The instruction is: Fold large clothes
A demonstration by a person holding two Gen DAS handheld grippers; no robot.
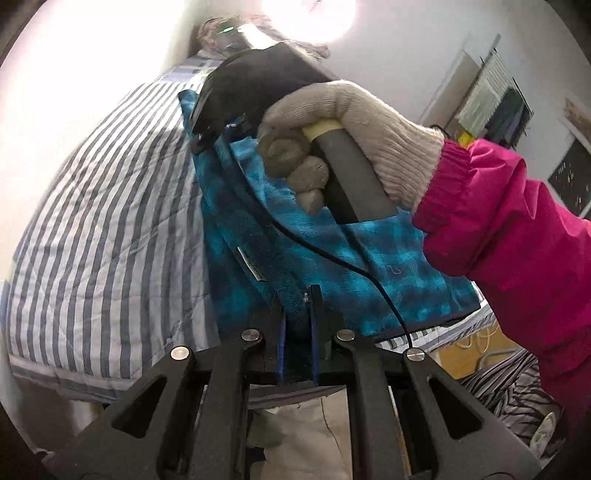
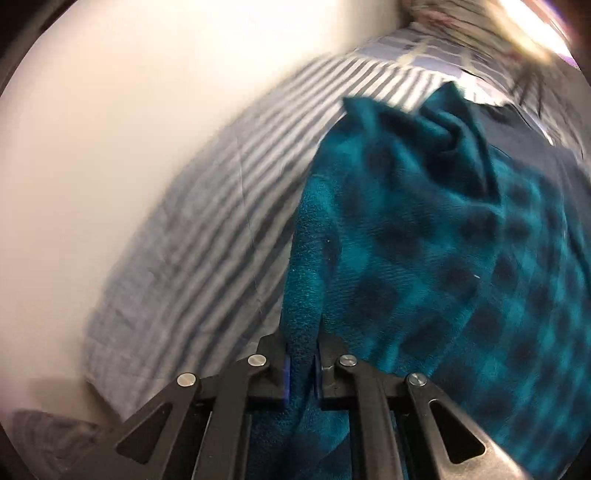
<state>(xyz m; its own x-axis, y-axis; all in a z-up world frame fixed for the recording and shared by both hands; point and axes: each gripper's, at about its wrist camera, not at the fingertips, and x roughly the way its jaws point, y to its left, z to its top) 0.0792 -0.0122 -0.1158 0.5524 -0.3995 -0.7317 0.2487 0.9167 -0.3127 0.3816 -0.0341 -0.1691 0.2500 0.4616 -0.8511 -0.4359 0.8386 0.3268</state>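
Note:
A blue-and-black checked fleece garment [image 1: 354, 266] lies on a bed with a blue-and-white striped cover [image 1: 110, 206]. My left gripper [image 1: 297, 295] is shut on the garment's near edge, with fabric pinched between its black fingers. In the same view a gloved hand [image 1: 354, 140] in a pink sleeve holds the other gripper's handle above the garment. In the blurred right wrist view the same garment [image 2: 443, 258] fills the right side, and my right gripper [image 2: 302, 350] is shut on a fold of its edge, which runs down between the jaws.
A white wall [image 2: 147, 129] borders the bed on the left. A patterned pillow [image 1: 221, 33] lies at the bed's far end. Grey striped bedding [image 1: 506, 384] and a yellow floor with cables lie beyond the bed's edge at the lower right. Bright light glares at the top.

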